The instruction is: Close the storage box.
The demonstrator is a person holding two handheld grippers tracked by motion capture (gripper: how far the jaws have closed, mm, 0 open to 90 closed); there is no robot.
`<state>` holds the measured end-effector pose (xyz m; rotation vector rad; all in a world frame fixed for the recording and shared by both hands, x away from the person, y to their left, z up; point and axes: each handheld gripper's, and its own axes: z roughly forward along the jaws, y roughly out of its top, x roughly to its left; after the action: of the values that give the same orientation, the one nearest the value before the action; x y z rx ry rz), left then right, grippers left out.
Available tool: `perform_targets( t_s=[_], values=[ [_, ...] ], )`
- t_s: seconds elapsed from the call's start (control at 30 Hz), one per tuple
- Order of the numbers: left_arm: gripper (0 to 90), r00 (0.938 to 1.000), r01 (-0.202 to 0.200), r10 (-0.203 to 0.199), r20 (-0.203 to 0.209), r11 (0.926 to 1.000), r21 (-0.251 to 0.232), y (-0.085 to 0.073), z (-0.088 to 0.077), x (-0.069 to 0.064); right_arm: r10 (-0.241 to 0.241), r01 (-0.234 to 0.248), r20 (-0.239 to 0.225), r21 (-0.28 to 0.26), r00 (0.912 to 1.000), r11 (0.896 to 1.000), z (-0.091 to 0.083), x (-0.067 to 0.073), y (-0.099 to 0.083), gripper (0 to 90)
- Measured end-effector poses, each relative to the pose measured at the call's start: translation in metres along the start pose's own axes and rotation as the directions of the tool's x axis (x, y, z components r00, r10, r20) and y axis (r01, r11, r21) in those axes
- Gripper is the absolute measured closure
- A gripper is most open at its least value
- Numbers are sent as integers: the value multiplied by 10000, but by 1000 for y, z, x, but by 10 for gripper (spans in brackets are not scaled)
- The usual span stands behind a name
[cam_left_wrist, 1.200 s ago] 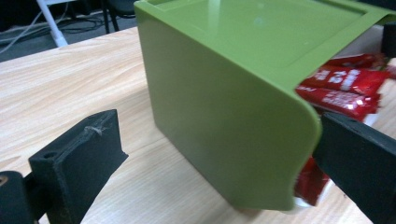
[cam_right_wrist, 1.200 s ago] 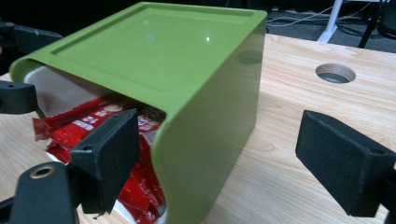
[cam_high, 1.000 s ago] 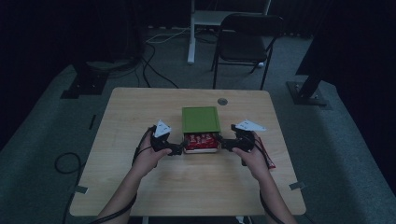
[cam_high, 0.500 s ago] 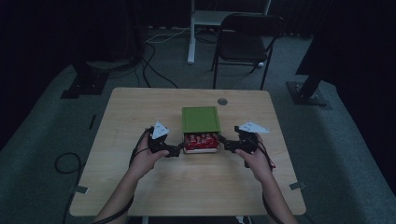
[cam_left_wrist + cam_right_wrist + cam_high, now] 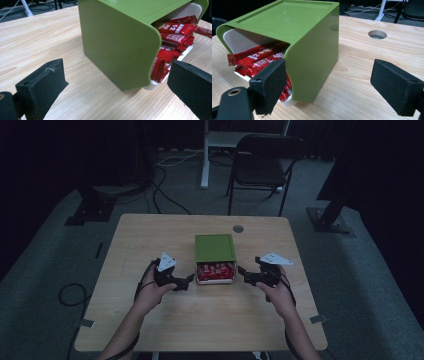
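Green plastic box (image 5: 215,248) full of red snack packets (image 5: 216,270) sits between the wide-open left gripper (image 5: 189,279) and wide-open right gripper (image 5: 242,272).

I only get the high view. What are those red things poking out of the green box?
Observer: Red snack packets with white print, piled in a white drawer that sticks out of the green box.
Operator: Is the left hand-held gripper grabbing the box?
Observer: No. In the left gripper view its jaws stand wide apart, and the box corner lies between them, untouched.
Operator: And the right hand-held gripper?
Observer: Open too; one jaw sits in front of the packets, the other over bare table.
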<state>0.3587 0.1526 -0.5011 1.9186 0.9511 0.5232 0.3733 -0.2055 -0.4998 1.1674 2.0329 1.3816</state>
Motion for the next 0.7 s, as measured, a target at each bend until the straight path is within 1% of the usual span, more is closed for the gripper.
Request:
perform_targets(
  t_s=[0.17,0.37,0.53,0.7],
  values=[
    [22,9999,35,-33,-122,9999,128,-6,-3,2,-16,15,83,30,10000,10000,-6,-3,-4,131],
    [22,9994,158,-150,-301,9996,252,-15,-7,7,96,-100,238,165,9997,9998,-12,-9,-12,132],
    [23,9986,240,-225,-470,9992,313,-22,-10,10,159,-172,451,289,9989,9994,-17,-15,-21,133],
    [22,9973,435,-410,-607,9982,402,-30,-13,14,188,-217,684,416,9975,9989,-20,-19,-30,134]
  ],
)
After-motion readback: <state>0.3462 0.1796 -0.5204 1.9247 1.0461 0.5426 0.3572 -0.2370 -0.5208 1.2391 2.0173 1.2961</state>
